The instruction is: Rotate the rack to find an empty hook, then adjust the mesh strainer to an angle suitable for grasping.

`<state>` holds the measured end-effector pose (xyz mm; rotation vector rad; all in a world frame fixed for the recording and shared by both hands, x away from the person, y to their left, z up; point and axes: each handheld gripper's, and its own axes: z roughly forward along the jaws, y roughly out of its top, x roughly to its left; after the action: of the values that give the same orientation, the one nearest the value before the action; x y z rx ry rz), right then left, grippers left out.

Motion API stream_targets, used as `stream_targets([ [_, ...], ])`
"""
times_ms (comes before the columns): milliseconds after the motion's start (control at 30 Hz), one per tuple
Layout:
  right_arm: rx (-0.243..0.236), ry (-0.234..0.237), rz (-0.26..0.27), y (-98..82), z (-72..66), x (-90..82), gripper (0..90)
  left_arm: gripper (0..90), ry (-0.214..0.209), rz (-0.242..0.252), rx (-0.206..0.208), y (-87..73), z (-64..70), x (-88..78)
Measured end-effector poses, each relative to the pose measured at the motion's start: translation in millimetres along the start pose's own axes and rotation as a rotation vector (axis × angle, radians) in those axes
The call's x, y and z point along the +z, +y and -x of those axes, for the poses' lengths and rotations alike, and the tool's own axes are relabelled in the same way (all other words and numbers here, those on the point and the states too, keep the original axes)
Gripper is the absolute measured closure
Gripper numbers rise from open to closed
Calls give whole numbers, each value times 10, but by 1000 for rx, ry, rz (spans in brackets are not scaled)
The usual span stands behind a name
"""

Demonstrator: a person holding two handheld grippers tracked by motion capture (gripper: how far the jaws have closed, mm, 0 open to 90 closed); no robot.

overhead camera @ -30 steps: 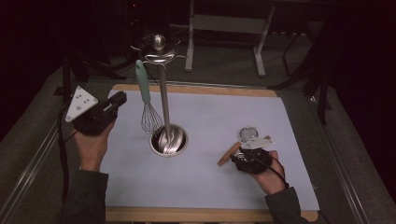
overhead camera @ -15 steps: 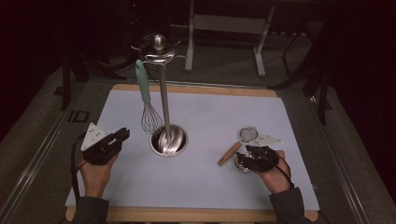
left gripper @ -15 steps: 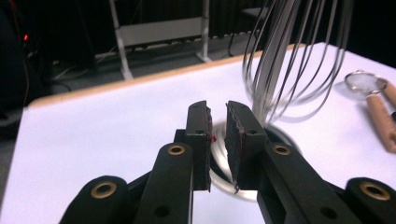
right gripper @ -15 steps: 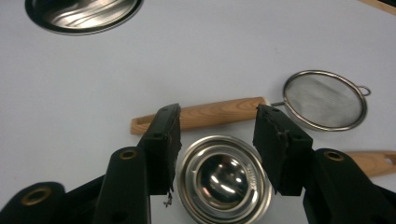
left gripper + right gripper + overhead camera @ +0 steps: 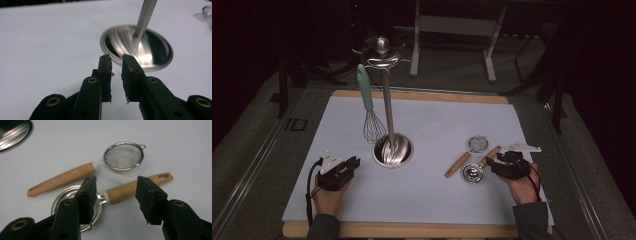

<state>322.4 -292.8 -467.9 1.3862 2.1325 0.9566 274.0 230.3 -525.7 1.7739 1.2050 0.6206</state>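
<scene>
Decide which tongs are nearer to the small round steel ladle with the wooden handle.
Right. The right tongs stand open directly over the ladle's handle; the left tongs sit far across the white mat, beyond the steel stand base.

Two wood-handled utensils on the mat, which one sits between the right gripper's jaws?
The solid-bowl scoop: its wooden handle lies between the open jaws of the right gripper, not yet clamped. The mesh strainer lies just beyond, outside the jaws.

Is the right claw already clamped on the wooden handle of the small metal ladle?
No: the right claw stands open, its pads apart on either side of the wooden-handled metal ladle, which lies flat on the white mat.
</scene>
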Motion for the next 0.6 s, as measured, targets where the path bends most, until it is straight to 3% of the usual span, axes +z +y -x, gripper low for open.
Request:
stream_targets([
  [133, 4, 0, -9, -12, 6, 38, 509, 771, 8, -29, 7, -46, -1, 59],
  [300, -39, 12, -40, -17, -112, 139, 547, 763, 7, -44, 13, -68, 18, 115],
  [367, -73, 30, -58, -24, -194, 186, 650, 761, 5, -48, 22, -70, 33, 130],
  [400, -117, 47, -70, -33, -283, 227, 715, 760, 6, -51, 23, -70, 41, 133],
  [600, -269, 83, -119, -86, -613, 387, 869, 753, 14, -58, 44, -71, 69, 141],
])
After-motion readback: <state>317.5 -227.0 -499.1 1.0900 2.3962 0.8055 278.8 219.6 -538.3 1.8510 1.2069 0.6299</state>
